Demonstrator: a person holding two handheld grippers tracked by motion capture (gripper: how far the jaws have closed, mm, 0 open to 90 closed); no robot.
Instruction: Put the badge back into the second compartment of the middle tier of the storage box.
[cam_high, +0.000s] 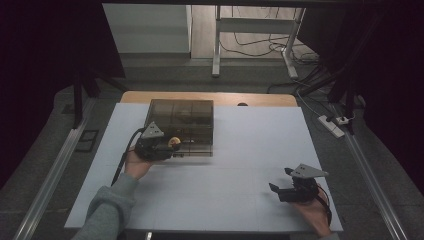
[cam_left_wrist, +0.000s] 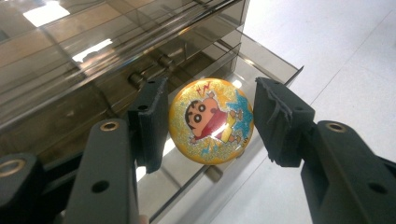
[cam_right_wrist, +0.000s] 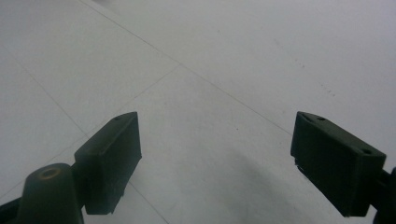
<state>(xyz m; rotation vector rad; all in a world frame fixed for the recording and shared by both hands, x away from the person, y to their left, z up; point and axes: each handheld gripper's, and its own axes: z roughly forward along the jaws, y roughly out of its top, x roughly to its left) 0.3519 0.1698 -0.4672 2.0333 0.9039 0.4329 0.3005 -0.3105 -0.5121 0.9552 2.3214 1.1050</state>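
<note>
Left gripper (cam_left_wrist: 210, 122), jaws wide, brackets the round cartoon badge (cam_left_wrist: 211, 120) lying between them in the open drawer (cam_left_wrist: 275, 67) of the smoked-plastic box (cam_high: 182, 125) beyond; close squarely on its rim. Right gripper (cam_high: 286, 186) idles agape over the white table (cam_right_wrist: 210, 56)

In the high view, the left claw (cam_high: 172, 146) covers part of the smoked-acrylic drawer box (cam_high: 182, 120), and the badge (cam_high: 174, 141) is too small to read. The box contents cannot be told through the dark panels. In the left gripper view, the top and left picture edges cut off the drawer box (cam_left_wrist: 93, 51); whether the cartoon badge (cam_left_wrist: 211, 121) touches either jaw, or rests on the open drawer tray (cam_left_wrist: 275, 70), cannot be told. The bottom picture edge cuts off the right claw (cam_right_wrist: 215, 163) body and both forearms; the worktop (cam_high: 240, 190) front edge is cropped
</note>
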